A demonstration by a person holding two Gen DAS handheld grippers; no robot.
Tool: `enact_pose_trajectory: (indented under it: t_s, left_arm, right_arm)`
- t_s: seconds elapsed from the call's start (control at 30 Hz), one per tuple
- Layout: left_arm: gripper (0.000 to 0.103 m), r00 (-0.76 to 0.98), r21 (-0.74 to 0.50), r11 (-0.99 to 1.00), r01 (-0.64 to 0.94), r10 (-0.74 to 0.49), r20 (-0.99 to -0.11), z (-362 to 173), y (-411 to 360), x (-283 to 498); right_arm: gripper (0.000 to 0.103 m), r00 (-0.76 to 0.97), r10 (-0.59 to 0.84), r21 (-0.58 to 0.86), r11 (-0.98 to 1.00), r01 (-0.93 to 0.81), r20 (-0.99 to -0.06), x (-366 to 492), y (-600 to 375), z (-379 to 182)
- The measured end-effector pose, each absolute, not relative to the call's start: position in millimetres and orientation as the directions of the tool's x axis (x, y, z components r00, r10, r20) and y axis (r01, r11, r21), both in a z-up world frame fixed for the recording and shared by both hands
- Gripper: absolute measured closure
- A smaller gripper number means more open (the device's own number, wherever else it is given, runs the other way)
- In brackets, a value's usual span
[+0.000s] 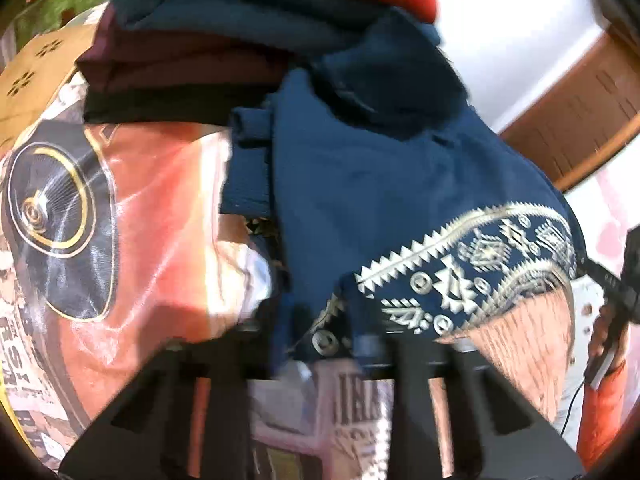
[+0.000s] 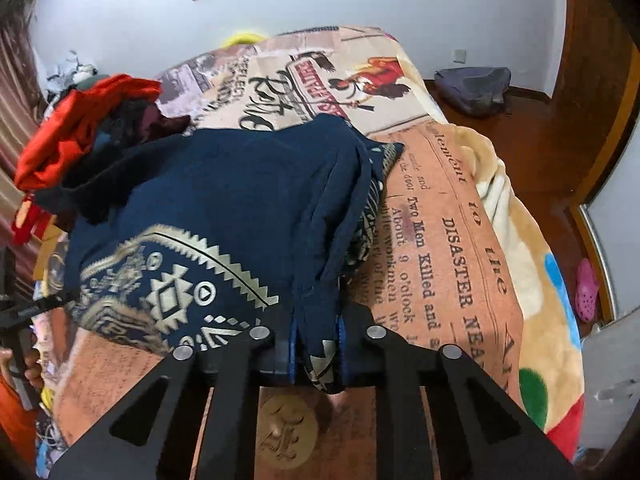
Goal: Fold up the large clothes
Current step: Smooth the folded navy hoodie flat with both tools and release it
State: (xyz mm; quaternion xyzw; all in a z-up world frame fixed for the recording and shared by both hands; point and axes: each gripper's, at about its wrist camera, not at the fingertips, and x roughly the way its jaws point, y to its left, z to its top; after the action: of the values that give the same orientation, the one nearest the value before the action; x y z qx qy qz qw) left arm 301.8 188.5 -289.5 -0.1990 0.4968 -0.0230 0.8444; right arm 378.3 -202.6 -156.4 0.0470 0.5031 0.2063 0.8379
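A dark blue garment [image 2: 224,200] with a gold and white patterned band lies bunched on the bed's printed blanket [image 2: 440,208]. It also shows in the left wrist view [image 1: 360,184]. My right gripper [image 2: 316,344] is shut on a bunched fold of the blue garment at its near edge. My left gripper [image 1: 320,340] is shut on the patterned edge of the same garment, lifted a little off the blanket [image 1: 160,208]. The right gripper shows at the right edge of the left wrist view [image 1: 616,292].
A pile of folded clothes, red [image 2: 76,128], teal and maroon [image 1: 180,64], sits behind the blue garment. A grey bag [image 2: 472,88] lies on the wooden floor beyond the bed. A pink shoe [image 2: 586,288] lies on the floor at right. A wooden door frame [image 1: 580,112] stands nearby.
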Motion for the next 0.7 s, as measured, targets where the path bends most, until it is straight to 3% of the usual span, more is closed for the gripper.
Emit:
enact_pose_trajectory:
  t_s: [0.1, 0.33, 0.53, 0.7]
  left_arm:
    - [0.097, 0.520, -0.362, 0.920, -0.152, -0.237, -0.820, -280.1, 188.9, 297.9]
    - [0.097, 0.600, -0.512, 0.847, -0.143, -0.337, -0.726, -237.0, 209.6, 285.7]
    - [0.097, 0.586, -0.387, 0.913, -0.129, -0.245, -0.772, -236.9, 195.7, 272.9]
    - [0.096, 0.533, -0.306, 0.934, -0.187, -0.165, -0.830, -251.5, 216.4, 257.6]
  right_arm:
    - [0.093, 0.423, 0.411, 0.297, 0.903, -0.311, -0.807, 372.2, -209.1, -142.4]
    - [0.095, 0.450, 0.424, 0.298, 0.897, -0.326, -0.786, 348.0, -222.7, -119.8]
    - [0.095, 0.441, 0.420, 0.310, 0.902, -0.302, -0.793, 333.3, -234.5, -121.1]
    - [0.090, 0.432, 0.354, 0.225, 0.920, -0.321, -0.830, 323.9, -226.8, -125.9]
